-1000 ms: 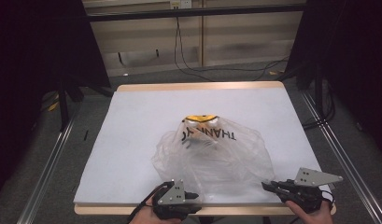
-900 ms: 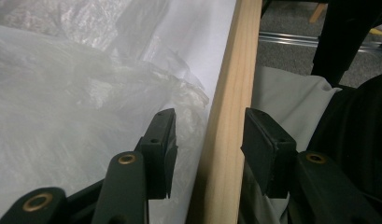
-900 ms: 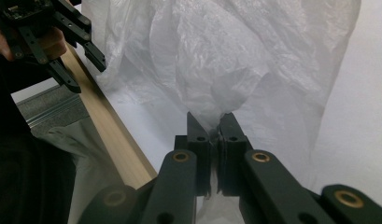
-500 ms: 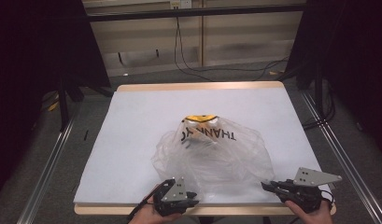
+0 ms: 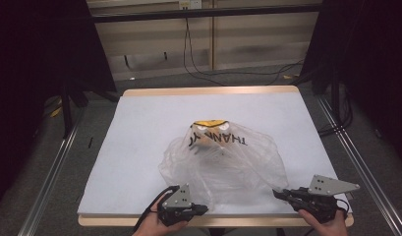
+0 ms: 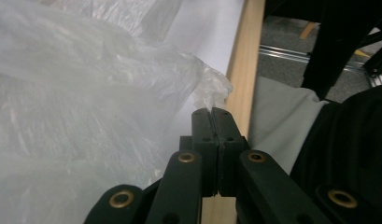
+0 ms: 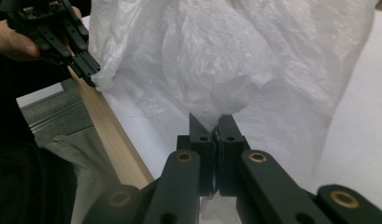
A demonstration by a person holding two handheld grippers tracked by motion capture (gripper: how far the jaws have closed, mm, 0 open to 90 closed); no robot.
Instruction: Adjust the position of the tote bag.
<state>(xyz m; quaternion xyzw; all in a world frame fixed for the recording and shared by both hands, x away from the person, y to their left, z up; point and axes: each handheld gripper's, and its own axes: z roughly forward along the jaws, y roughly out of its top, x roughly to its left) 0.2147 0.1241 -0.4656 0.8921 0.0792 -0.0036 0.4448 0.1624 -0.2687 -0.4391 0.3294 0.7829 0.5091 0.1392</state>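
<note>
Two grippers of mine, left gripper (image 5: 201,208) and right gripper (image 5: 278,193), each have jaws pinching the near edge of the crumpled clear plastic bag (image 5: 228,162), which billows ahead of them on the white tabletop (image 5: 139,137). Since a second ago, nearly nothing has shifted.

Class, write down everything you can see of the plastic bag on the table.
The plastic bag is thin, clear and crinkled, with black lettering near its far end. It lies puffed up on the white table, with something yellow inside at the far end. The left gripper and right gripper each pinch its near edge, jaws shut.
</note>
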